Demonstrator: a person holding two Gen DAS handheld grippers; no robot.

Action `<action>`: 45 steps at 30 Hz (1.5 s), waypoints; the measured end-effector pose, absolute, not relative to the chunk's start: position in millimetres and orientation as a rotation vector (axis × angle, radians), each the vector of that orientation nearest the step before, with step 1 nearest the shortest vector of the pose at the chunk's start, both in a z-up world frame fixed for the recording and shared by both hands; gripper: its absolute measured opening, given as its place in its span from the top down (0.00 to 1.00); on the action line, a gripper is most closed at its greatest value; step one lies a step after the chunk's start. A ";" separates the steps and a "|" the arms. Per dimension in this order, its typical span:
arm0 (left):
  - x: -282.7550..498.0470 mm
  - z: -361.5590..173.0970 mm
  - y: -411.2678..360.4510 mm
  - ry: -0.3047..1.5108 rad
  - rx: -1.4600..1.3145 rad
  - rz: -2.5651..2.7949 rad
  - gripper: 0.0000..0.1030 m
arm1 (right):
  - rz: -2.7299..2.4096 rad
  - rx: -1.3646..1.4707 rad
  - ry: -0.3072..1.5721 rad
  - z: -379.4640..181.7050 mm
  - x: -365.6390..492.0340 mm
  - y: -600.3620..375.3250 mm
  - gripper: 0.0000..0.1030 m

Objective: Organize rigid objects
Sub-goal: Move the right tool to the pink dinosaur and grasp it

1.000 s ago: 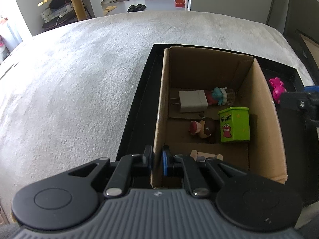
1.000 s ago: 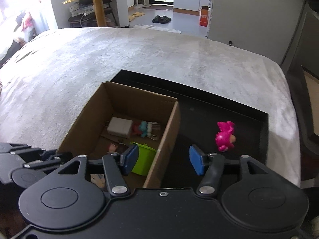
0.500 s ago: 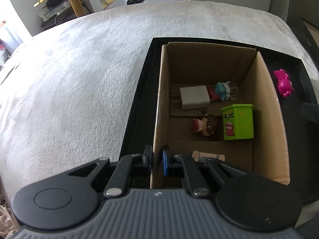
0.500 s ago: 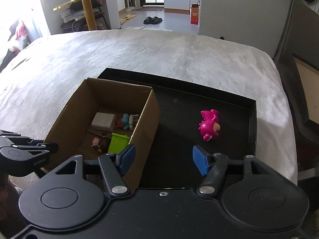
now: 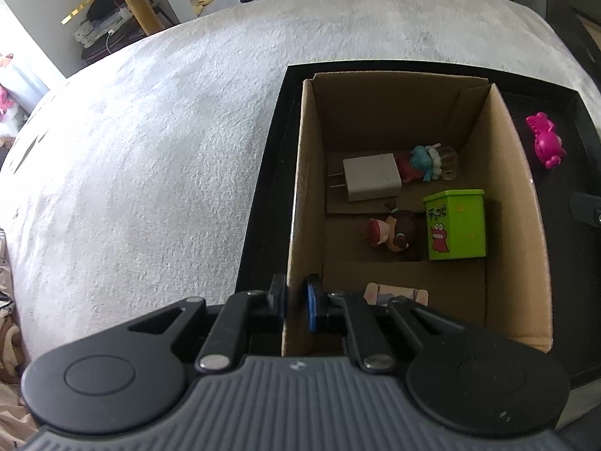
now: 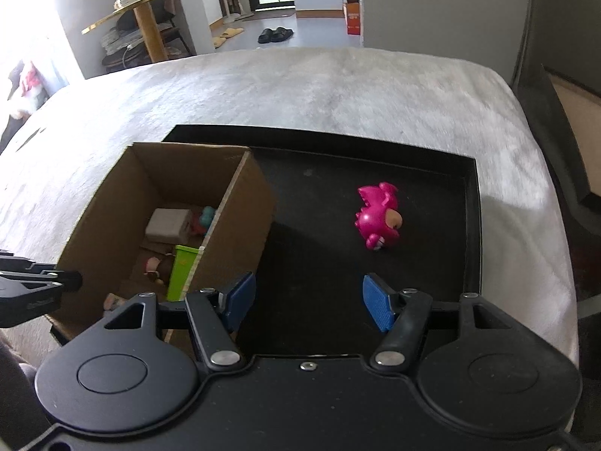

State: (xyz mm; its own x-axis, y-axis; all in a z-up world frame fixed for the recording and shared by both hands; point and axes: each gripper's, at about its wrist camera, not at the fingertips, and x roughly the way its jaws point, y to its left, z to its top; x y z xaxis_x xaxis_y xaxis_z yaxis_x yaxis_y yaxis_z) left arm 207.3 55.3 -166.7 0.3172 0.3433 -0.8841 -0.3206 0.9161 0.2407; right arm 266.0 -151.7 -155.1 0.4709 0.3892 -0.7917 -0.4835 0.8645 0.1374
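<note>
Big white bed under a black tray, with a brown box on the tray's left part, pinched at its near left wall by the left gripper, jaws narrow on the cardboard. Inside the box: green tin, white plug, small dolls. Out on the tray, well right of the box, a little pink toy, likely hard, light and a bit slick, so best squeezed across its round middle by the right gripper, jaws wide and holding nothing, just short of it.

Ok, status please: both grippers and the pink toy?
Left gripper shut on cardboard box wall. Right gripper open, empty. Pink toy alone on black tray, path clear.
</note>
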 end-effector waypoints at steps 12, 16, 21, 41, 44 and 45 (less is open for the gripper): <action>220.8 -172.5 48.7 1.215 0.112 0.486 0.87 | 0.505 -0.090 0.933 -182.0 289.2 -161.0 0.34; 223.6 -173.5 44.4 1.225 0.144 0.497 0.86 | 0.483 -0.084 0.930 -188.5 303.4 -159.0 0.30; 226.3 -173.1 45.7 1.239 0.139 0.505 0.86 | 0.458 -0.111 0.932 -197.0 322.8 -152.2 0.27; 238.8 -175.8 52.1 1.282 0.114 0.533 0.85 | 0.465 -0.148 0.988 -221.3 368.3 -130.4 0.57; 241.9 -175.0 57.7 1.288 0.081 0.542 0.85 | 0.482 -0.150 1.009 -220.5 361.5 -131.1 0.57; 243.2 -174.2 59.9 1.290 0.061 0.548 0.85 | 0.483 -0.147 1.016 -219.3 357.9 -132.9 0.57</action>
